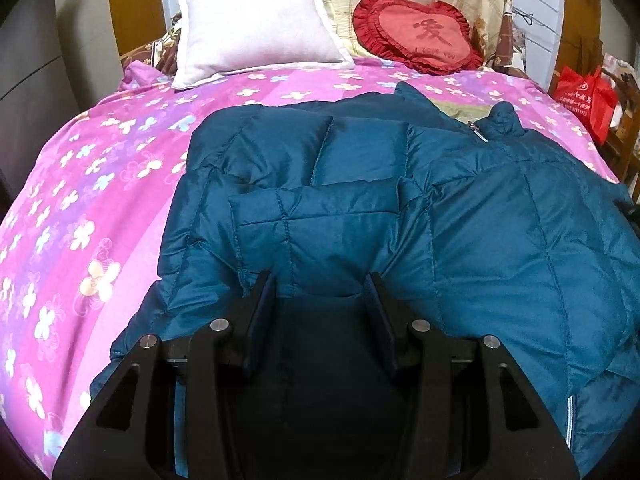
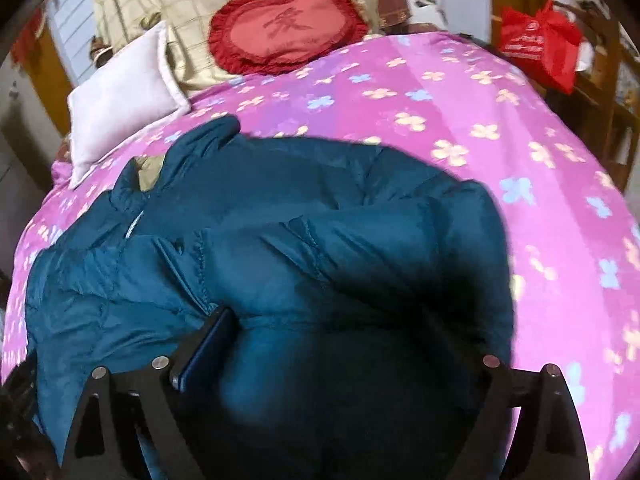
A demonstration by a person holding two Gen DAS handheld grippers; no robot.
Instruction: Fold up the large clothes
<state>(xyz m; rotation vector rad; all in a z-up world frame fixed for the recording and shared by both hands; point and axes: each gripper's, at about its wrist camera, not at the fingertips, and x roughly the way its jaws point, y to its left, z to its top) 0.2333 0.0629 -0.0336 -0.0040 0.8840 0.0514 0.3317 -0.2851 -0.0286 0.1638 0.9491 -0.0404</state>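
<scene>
A large teal quilted down jacket (image 1: 460, 208) lies spread on a pink flowered bedspread (image 1: 80, 200), with a sleeve folded across its front (image 1: 320, 208). My left gripper (image 1: 320, 284) hovers over the jacket's lower part with its jaws apart and nothing between them. In the right wrist view the same jacket (image 2: 280, 240) fills the middle. My right gripper (image 2: 340, 340) is wide open; its left finger (image 2: 208, 344) shows against the fabric, and its right finger is hidden by a bulging fold of jacket between the jaws.
A white pillow (image 1: 256, 28) and a red heart-shaped cushion (image 1: 420, 32) lie at the head of the bed. A red bag (image 1: 584, 96) hangs on a wooden chair at the right bedside. Grey cabinets (image 1: 32, 80) stand left.
</scene>
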